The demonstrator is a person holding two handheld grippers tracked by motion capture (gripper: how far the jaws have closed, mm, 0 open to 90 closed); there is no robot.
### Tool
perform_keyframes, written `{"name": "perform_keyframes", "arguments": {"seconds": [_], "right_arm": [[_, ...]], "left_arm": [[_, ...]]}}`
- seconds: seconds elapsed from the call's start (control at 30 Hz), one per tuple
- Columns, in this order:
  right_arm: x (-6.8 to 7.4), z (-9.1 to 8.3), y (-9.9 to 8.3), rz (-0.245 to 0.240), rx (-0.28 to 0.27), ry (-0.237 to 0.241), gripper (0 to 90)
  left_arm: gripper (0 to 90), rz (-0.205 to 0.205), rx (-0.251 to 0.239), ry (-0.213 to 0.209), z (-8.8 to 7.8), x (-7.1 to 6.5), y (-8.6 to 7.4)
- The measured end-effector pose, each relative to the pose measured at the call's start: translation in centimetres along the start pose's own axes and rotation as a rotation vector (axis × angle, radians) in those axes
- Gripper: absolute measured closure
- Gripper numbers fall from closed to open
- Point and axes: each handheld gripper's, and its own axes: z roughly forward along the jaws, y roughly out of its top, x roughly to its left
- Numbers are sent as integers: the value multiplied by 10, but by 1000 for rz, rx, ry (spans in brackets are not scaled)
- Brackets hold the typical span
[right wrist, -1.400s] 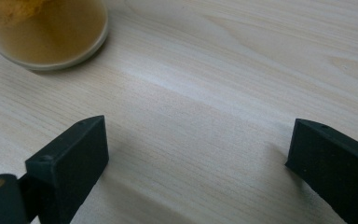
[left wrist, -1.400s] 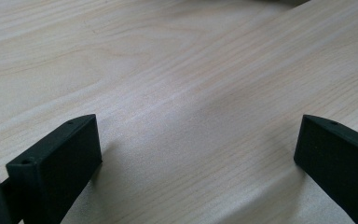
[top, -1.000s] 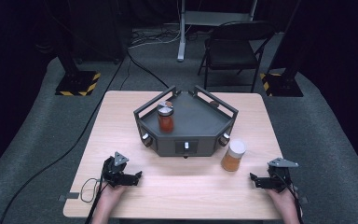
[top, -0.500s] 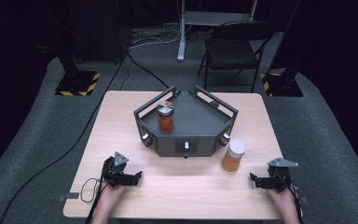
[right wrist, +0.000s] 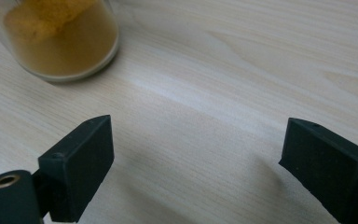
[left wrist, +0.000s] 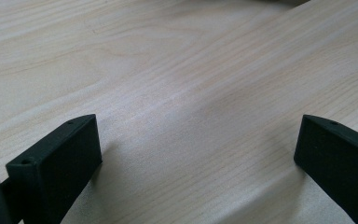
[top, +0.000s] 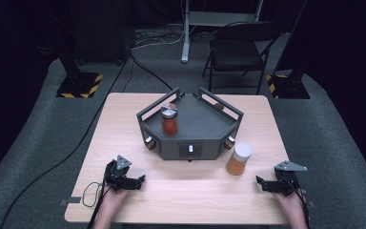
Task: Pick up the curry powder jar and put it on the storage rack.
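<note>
Counting one bench point(top: 124, 124): rectangular, pale wood with fine straight grain, standing on grey carpet.

Counting one folding chair point(top: 236, 50) beyond it, dark, thin-framed.

Counting one tray point(top: 205, 124) at mid-bench: dark grey, angular and many-sided, with low railed walls and a flat matt floor.

Counting two grippers, black and blocky, each topped by a grey three-cornered plate, both resting at the near edge of the bench. Seeing the left gripper point(top: 140, 180) at the near left, its fingers point(left wrist: 60, 158) standing wide apart over bare wood, clamping nothing. Seeing the right gripper point(top: 259, 181) at the near right, its fingers point(right wrist: 79, 158) apart too, having just been closing a little, with nothing between them but bench.

Counting two jars, both round, clear-walled and upright. Finding the red-brown jar point(top: 169, 121), capped in grey, standing inside the tray towards its left. Finding the orange jar point(top: 238, 160), pale-lidded and holding a yellow-orange filling, standing on the bench just in front of the tray's right corner, near the right gripper but apart from its fingers.
</note>
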Motion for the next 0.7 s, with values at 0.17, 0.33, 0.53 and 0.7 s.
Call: {"name": "perform_keyframes", "arguments": {"seconds": [0.17, 0.33, 0.53, 0.7], "right_arm": [[0, -4, 0, -3, -18, 13, 81], [1, -6, 2, -7, -31, 17, 81], [2, -11, 4, -15, -53, 37, 83], [1, -14, 4, -13, -74, 56, 83]], "left_arm": [[3, 0, 0, 0, 0, 0, 0], [3, 0, 0, 0, 0, 0, 0], [3, 0, 0, 0, 0, 0, 0], [3, 0, 0, 0, 0, 0, 0]]}}
